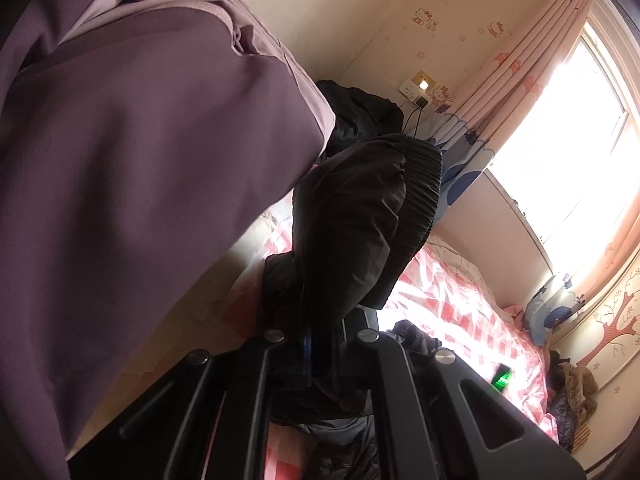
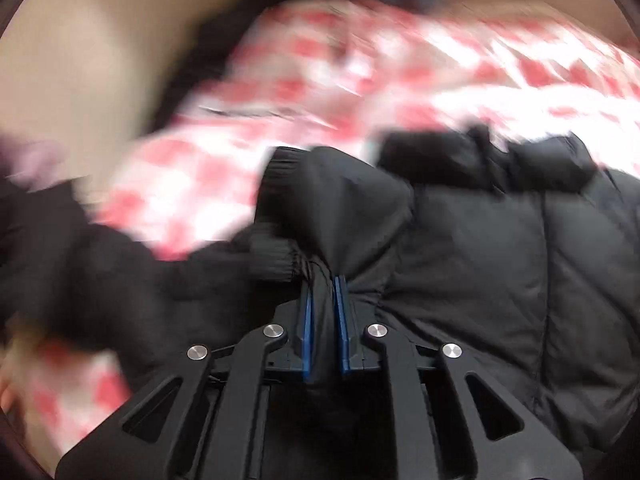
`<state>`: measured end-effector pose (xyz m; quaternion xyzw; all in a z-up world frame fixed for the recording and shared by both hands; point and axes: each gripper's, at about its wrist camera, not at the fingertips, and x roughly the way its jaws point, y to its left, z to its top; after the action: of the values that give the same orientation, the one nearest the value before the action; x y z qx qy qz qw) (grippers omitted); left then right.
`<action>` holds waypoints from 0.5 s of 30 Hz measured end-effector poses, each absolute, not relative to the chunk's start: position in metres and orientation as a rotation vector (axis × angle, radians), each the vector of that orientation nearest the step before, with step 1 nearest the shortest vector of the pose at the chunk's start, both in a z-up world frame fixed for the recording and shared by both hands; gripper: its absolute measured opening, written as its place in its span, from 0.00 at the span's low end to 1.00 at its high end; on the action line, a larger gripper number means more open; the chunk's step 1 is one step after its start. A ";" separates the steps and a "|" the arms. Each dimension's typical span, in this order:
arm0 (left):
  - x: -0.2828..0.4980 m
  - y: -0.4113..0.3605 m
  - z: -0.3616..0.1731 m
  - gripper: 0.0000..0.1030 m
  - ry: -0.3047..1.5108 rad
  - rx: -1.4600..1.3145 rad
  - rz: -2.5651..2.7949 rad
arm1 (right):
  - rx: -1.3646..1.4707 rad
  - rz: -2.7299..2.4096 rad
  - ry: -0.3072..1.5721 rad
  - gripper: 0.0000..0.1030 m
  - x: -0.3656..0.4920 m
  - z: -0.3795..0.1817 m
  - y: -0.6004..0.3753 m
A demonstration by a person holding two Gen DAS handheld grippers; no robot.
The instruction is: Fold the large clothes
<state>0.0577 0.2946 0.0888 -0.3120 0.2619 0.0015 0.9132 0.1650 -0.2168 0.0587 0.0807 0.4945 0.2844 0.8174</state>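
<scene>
Left wrist view: purple clothing (image 1: 140,140) blocks much; jacket sleeve (image 1: 360,220) apparently gripped.

Hidden and blurred
My left gripper's fingertips (image 1: 308,340) buried in black jacket (image 1: 352,232); checked bedsheet (image 2: 320,80) motion-smeared in right view.

Pink checked bedsheet (image 1: 460,300), pink curtain (image 1: 532,60) (by the window (image 1: 580,140)).

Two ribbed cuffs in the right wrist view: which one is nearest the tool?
The lower black ribbed knit cuff, just left of the right tool; the other cuff sits higher, further away.
</scene>
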 end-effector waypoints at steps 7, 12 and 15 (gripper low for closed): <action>0.056 0.296 0.089 0.07 0.525 -0.664 -0.027 | -0.136 0.705 1.299 0.31 0.144 0.028 -0.170; 0.055 0.296 0.088 0.07 0.527 -0.645 -0.025 | 0.027 0.694 1.065 0.71 0.123 0.095 -0.201; 0.054 0.296 0.088 0.07 0.522 -0.646 -0.040 | -0.012 0.576 0.892 0.86 0.097 0.129 -0.226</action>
<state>0.0542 0.2959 0.0884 -0.3137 0.2536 -0.0194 0.9148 0.0968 -0.2261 0.1288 -0.0057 0.4253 0.2745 0.8624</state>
